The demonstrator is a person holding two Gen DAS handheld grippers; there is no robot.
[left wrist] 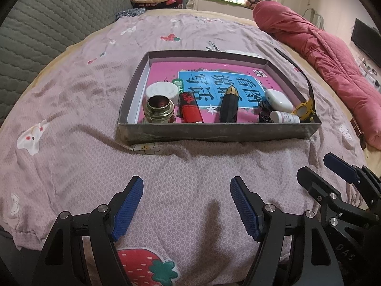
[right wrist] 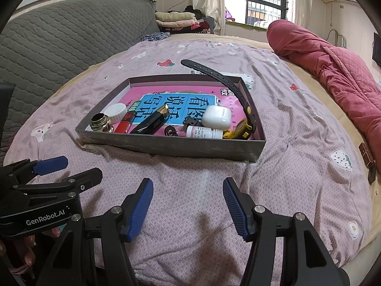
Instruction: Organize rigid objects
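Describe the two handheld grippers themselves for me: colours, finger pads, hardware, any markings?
Both match: black angular frames with silver round pivot bolts, and blue ribbed pads on two fingers. The left gripper carries white "GenRobot.AI" lettering on its side, seen from the right wrist. The right gripper shows "DAS" lettering in the left view. No cables or sleeves visible.

Shallow grey cardboard box (left wrist: 214,132) on the bed, pink book (left wrist: 164,71) flat inside, along its 6 o'clock wall a brass-necked bottle (left wrist: 158,109), white cap (left wrist: 162,90), red lighter (left wrist: 190,108), black lighter (left wrist: 228,106), white earbud case (left wrist: 278,100), white pill bottle (left wrist: 284,117), yellow watch (left wrist: 303,109) at 4 o'clock, strap over the rim.
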